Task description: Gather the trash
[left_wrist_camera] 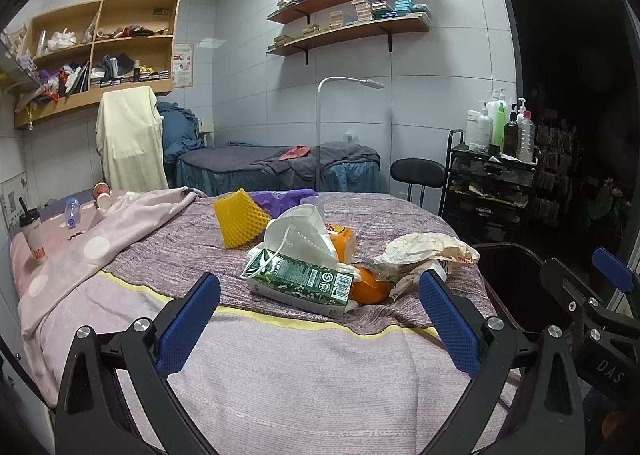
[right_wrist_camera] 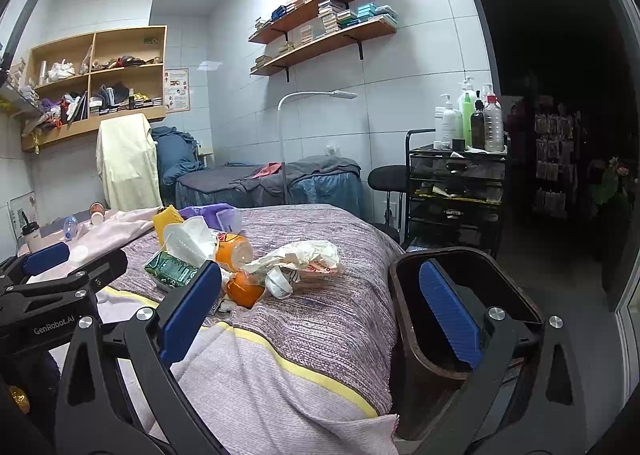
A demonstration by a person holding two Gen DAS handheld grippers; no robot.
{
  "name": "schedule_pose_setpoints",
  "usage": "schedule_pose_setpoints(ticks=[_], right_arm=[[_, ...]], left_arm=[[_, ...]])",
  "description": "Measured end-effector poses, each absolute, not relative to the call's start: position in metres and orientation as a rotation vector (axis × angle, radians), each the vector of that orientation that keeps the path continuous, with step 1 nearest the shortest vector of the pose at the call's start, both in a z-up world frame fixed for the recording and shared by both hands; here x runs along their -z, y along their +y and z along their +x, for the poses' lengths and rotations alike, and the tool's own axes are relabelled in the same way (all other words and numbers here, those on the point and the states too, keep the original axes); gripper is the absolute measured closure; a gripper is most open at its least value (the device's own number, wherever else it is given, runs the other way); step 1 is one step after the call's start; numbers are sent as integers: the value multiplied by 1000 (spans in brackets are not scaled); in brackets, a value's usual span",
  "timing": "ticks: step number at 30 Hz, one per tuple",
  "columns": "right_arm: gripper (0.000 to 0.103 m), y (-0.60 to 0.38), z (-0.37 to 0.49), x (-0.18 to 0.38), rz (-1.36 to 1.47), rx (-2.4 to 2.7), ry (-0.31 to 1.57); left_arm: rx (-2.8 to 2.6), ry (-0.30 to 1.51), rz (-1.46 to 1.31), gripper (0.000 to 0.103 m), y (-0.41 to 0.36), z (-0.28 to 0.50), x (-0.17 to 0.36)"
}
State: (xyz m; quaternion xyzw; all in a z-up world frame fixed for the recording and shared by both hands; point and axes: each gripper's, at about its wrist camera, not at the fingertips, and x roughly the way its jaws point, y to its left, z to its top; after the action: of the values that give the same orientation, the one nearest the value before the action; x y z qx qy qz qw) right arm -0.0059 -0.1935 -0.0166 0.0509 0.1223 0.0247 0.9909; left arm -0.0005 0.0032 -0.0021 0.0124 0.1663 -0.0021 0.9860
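A heap of trash lies mid-bed: a green drink carton [left_wrist_camera: 300, 283] [right_wrist_camera: 170, 267], a white face mask [left_wrist_camera: 298, 233] [right_wrist_camera: 188, 237], an orange bottle [left_wrist_camera: 344, 241] [right_wrist_camera: 232, 249], an orange fruit [left_wrist_camera: 370, 287] [right_wrist_camera: 244, 291], a crumpled paper bag [left_wrist_camera: 424, 251] [right_wrist_camera: 300, 257] and a yellow foam net [left_wrist_camera: 238, 217] [right_wrist_camera: 166, 221]. My left gripper [left_wrist_camera: 318, 319] stands open just short of the carton, empty. My right gripper [right_wrist_camera: 320, 311] is open too, its left finger by the pile, its right finger over a dark brown bin [right_wrist_camera: 460, 319] [left_wrist_camera: 508, 279] beside the bed.
A pink dotted blanket [left_wrist_camera: 92, 255] covers the bed's left side, with a lidded cup [left_wrist_camera: 34, 231], a small bottle [left_wrist_camera: 72, 211] and paper cups [left_wrist_camera: 102, 195] beyond. A black trolley of bottles [right_wrist_camera: 456, 175], a stool [left_wrist_camera: 416, 171], a floor lamp [left_wrist_camera: 320, 127] and a second bed [left_wrist_camera: 280, 167] stand behind.
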Motion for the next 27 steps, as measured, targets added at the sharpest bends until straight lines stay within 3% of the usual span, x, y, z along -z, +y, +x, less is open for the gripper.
schedule_pose_setpoints(ticks=[19,27], right_arm=[[5,-189,1,19,98,-61,272],[5,-182,23,24,47,-118,368]], left_arm=[[6,369,22,6,8,5,5],[9,471,15,6,19,18,19]])
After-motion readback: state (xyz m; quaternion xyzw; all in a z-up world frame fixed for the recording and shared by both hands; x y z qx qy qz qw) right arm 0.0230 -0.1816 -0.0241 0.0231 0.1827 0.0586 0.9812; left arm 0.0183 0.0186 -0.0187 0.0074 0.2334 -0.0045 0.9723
